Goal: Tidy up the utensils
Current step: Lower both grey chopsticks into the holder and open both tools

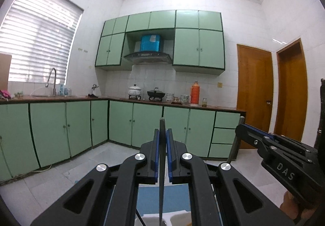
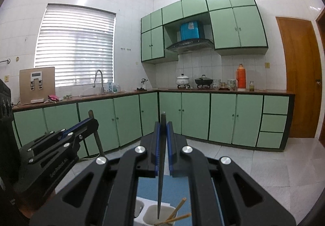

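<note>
My left gripper (image 1: 162,134) is shut on a thin dark chopstick (image 1: 161,175) that hangs down toward a white holder (image 1: 178,218) on a blue mat (image 1: 176,197). My right gripper (image 2: 162,127) is shut on another dark chopstick (image 2: 160,181), its tip over a compartment of the white utensil holder (image 2: 150,208), which holds wooden chopsticks (image 2: 178,210). The right gripper (image 1: 246,130) shows at the right of the left wrist view with its chopstick (image 1: 235,140). The left gripper (image 2: 89,122) shows at the left of the right wrist view.
Both grippers are held high and side by side over the blue mat (image 2: 176,187). Beyond is a kitchen with green cabinets (image 2: 223,116), a counter with pots (image 2: 203,80), an orange thermos (image 2: 241,76), a sink tap (image 2: 99,79) and wooden doors (image 1: 254,94).
</note>
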`<state>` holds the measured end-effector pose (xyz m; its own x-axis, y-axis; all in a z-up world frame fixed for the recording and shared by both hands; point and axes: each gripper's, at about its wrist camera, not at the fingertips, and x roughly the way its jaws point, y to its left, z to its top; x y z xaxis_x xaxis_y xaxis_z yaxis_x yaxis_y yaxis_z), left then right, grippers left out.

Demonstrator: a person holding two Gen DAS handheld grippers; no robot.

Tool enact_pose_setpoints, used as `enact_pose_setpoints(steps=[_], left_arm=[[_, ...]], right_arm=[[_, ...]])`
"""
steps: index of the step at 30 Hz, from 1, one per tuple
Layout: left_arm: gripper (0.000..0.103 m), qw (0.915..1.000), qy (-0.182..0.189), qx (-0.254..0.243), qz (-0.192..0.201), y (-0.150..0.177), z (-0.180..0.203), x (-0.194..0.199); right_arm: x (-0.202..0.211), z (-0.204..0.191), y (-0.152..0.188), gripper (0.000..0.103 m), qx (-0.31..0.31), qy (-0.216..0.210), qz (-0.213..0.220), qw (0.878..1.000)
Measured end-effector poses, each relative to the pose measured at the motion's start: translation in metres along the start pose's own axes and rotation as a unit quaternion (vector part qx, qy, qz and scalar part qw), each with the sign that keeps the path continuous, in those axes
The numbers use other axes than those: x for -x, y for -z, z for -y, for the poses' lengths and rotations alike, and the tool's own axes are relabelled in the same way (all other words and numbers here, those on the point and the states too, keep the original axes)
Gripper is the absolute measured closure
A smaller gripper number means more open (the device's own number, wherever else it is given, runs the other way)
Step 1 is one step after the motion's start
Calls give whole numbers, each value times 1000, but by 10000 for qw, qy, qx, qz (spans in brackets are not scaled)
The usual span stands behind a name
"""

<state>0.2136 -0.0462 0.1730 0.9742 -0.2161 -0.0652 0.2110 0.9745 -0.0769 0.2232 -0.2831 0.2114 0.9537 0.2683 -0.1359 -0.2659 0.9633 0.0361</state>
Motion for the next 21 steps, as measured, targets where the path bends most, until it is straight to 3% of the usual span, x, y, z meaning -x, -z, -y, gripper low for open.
enact_pose_setpoints(steps=[11,21], left_arm=[[96,9983,-173,-7,-559,52,-15,-57],[96,9962,-245,-10,-836,81,-25,-72]], right_arm=[[-48,1,56,97,-38,5,-469,9989],[-65,-5,89,97,-21,12,-784,9969]])
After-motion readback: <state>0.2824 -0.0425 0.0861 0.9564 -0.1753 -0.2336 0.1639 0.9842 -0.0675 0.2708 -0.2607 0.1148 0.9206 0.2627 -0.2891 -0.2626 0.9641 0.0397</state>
